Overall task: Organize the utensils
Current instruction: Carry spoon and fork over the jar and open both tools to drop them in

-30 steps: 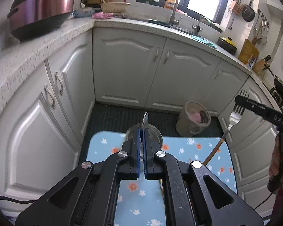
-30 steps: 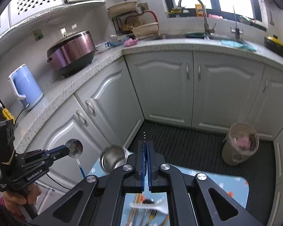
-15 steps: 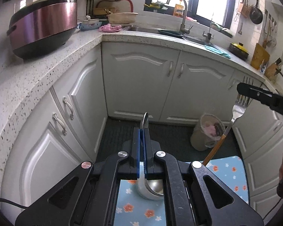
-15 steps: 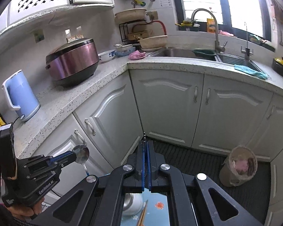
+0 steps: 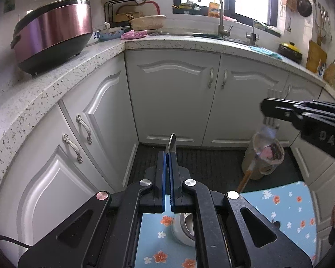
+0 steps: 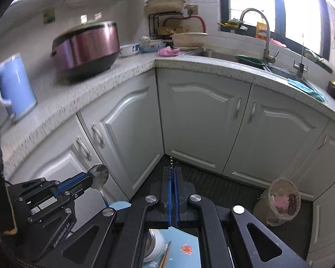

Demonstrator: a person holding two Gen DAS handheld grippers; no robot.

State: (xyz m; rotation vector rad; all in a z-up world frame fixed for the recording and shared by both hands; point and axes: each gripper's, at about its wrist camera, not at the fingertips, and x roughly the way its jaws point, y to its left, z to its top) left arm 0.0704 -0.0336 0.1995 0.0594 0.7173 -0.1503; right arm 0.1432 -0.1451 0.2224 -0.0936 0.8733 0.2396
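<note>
1. We read "GenRobot.AI" in white on the side of the left gripper [image 6: 90,179] in the right wrist view, and "DAS" on the body of the right gripper [image 5: 266,109] in the left wrist view.
2. Left of our left gripper, on the speckled counter [image 5: 44,84], stands a maroon rice cooker [image 5: 53,33]; its contents are hidden.
3. Below and just behind the left gripper's tips, a steel cup [image 5: 186,230] sits on the blue flowered mat [image 5: 283,210]; we cannot tell what is inside.
4. Right of it, on the dark floor, a waste bin [image 5: 265,156] holds pink and dark scraps.
5. Our left gripper points down and forward, jaws clamped on a spoon [image 6: 99,176], bowl up beyond the tips, blue handle hanging below.
6. Our right gripper reaches in from the right, jaws clamped on a fork [image 5: 268,131]; tines stand above the fingers, the wooden handle slants down toward the mat.
</note>
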